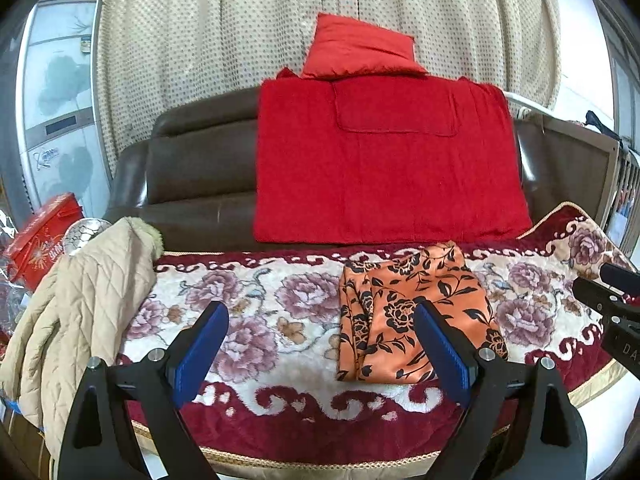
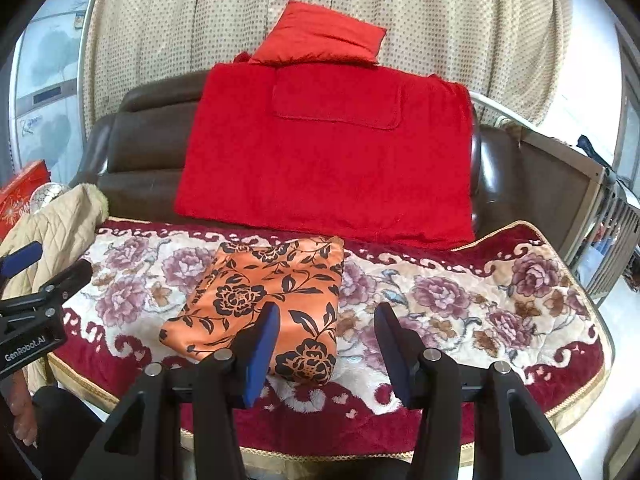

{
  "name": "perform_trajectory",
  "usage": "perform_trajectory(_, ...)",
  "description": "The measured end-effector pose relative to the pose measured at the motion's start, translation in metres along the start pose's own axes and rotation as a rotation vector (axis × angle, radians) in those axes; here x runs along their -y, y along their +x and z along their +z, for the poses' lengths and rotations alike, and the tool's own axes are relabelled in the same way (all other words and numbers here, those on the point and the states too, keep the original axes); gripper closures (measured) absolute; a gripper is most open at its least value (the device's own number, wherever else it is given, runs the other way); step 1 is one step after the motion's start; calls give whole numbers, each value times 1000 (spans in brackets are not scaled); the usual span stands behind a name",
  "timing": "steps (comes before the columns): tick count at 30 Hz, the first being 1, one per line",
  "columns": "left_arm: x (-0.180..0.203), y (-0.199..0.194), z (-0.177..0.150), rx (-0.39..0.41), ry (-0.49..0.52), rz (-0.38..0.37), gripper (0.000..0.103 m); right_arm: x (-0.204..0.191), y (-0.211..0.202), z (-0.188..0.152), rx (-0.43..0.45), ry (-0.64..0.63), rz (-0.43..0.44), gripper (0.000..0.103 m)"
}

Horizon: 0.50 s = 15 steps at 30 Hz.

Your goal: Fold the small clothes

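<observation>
Plainly, the folded cloth (image 1: 416, 316) lay flat on the blanket (image 1: 280, 360), beyond both grippers and touched by neither. Left gripper (image 1: 320, 344) stood wide and empty; right gripper (image 2: 326, 344) stood partly open, empty. Cloth's near edge was hidden behind the fingers. Only the right view showed a hand (image 2: 24, 420).

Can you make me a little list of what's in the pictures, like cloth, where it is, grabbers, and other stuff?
cloth: orange flowered cloth, folded, lying flat
where: on the flowered blanket
left gripper: open, empty, above the blanket
right gripper: open, empty, apart from the cloth
behind: red blanket over a brown sofa, red pillow on top
left side: beige quilted coat
</observation>
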<state>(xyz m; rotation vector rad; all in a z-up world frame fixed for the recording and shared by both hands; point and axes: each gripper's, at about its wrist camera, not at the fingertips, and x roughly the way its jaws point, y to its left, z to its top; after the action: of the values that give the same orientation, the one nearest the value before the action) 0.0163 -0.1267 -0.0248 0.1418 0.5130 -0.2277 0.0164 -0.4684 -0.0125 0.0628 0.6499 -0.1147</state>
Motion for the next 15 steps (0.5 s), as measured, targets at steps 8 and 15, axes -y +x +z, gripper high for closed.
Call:
perform_trajectory(8,-7,-36,5,70,-22,39,9,-5,-29,2,32,20,12,49)
perform_trajectory(15,-3,-61,6,105,-5,44,9,-5,-50,-2,56,36,16,49)
